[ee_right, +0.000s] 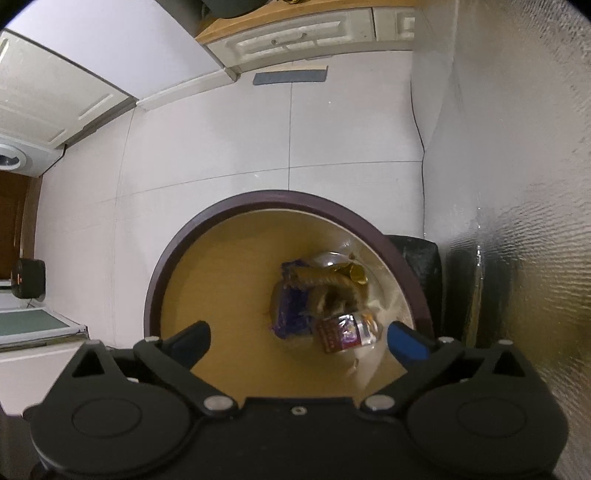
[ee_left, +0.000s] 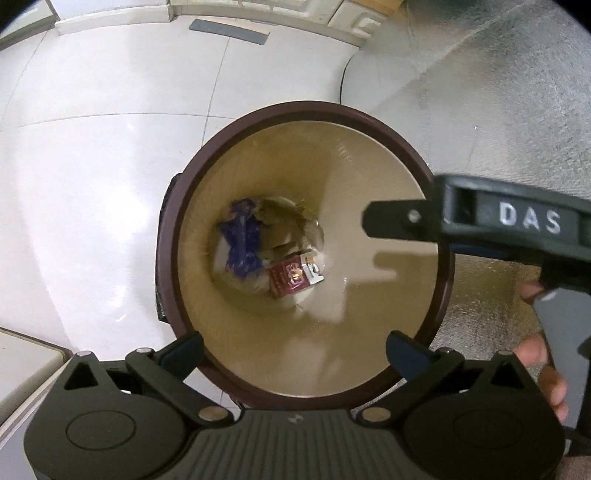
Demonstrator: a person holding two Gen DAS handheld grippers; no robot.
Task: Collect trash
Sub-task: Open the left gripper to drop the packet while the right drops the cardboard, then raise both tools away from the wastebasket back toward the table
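A round trash bin with a dark maroon rim (ee_left: 207,177) and tan inside stands on the floor; it also shows in the right wrist view (ee_right: 173,247). At its bottom lie a blue wrapper (ee_left: 242,243), a red packet (ee_left: 290,275) and brown crumpled trash (ee_left: 284,221). The right wrist view shows the blue wrapper (ee_right: 290,314), the red packet (ee_right: 341,332) and a gold piece (ee_right: 356,273). My left gripper (ee_left: 295,349) is open and empty over the bin's near rim. My right gripper (ee_right: 299,338) is open and empty above the bin; its side shows in the left wrist view (ee_left: 480,221).
White tiled floor (ee_left: 110,147) surrounds the bin. A silver foil-covered wall (ee_right: 517,184) stands to the right. White cabinets (ee_right: 295,33) and a grey mat (ee_right: 291,77) lie at the far side. A black object (ee_right: 417,254) sits between bin and wall.
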